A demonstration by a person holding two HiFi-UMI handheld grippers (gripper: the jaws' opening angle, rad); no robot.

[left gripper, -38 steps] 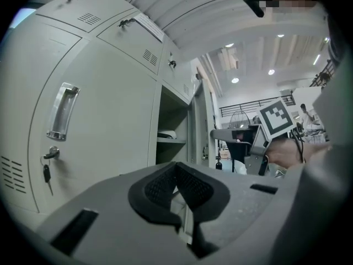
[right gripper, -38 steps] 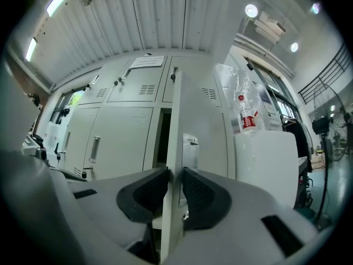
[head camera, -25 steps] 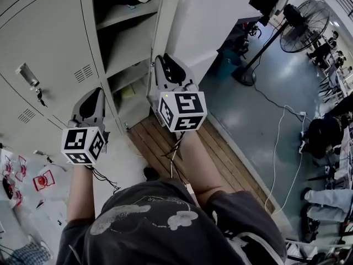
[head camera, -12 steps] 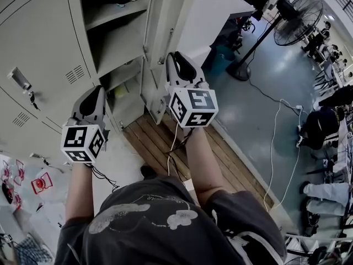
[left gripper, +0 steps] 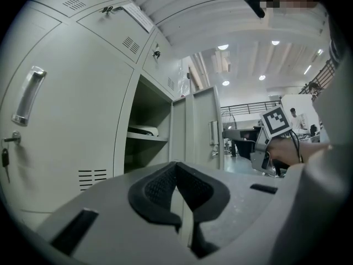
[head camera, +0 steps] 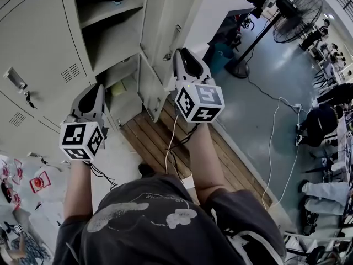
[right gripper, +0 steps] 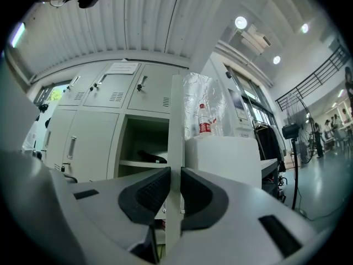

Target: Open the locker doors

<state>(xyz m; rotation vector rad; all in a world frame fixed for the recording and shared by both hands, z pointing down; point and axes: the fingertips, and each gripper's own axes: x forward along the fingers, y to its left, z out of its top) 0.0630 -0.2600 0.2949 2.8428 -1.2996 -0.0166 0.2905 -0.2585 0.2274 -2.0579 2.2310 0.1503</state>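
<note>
The grey locker bank (head camera: 38,43) fills the upper left of the head view. One locker door (head camera: 165,21) stands swung out, baring shelves (head camera: 110,15) inside. My right gripper (head camera: 180,55) is shut on that door's free edge (right gripper: 175,120), which runs straight up between its pads (right gripper: 149,195). My left gripper (head camera: 92,88) is shut with nothing in it, pointing level at the lockers near the closed door beside the open bay. In the left gripper view the jaws (left gripper: 177,173) meet, with a closed door's handle (left gripper: 27,95) to the left and the open door (left gripper: 201,131) ahead.
A white cabinet (head camera: 220,10) stands right behind the open door, with bottles (right gripper: 205,120) on top. Wooden planks (head camera: 165,137) lie under my feet. A standing fan (head camera: 295,15), a floor cable (head camera: 273,142) and seated people (head camera: 322,126) are to the right.
The door has swung further out to the right, and my right gripper has gone with it, still clamped on its edge. The left gripper has drifted slightly left.
</note>
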